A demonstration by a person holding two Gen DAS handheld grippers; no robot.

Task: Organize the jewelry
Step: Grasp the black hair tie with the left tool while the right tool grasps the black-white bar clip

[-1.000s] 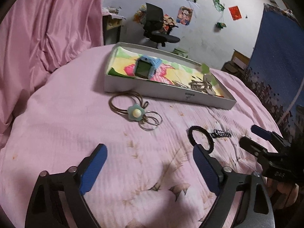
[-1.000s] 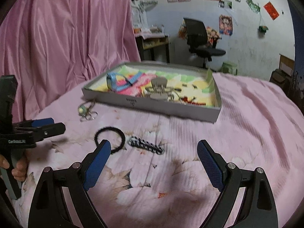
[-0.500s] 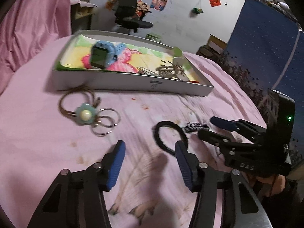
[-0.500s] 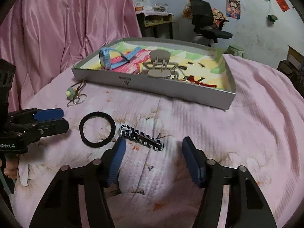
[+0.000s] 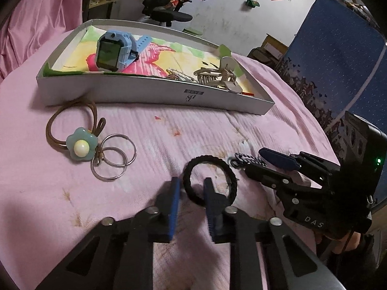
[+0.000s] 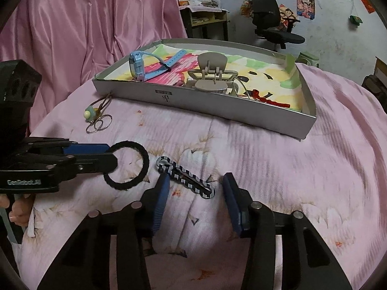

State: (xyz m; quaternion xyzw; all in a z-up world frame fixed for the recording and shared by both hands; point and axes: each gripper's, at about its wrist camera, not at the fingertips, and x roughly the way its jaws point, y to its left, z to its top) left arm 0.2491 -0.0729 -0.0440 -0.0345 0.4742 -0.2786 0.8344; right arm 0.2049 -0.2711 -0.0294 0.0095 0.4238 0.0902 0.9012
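Both tongs narrowed, dropping onto our targets.
Left gripper straddles the soft black hair tie, unclamped; right gripper open around the stiff striped clip.

We see open pink bedspread right of the striped hair clip; the gray tray blocks the far side.

Black hair tie: matt, fuzzy fabric. Key rings: shiny metal. Flower charm: glossy plastic. Striped hair clip: smooth finish. Bedspread: pink ribbed cloth. Tray: matt grey cardboard. Curtain: satiny pink.
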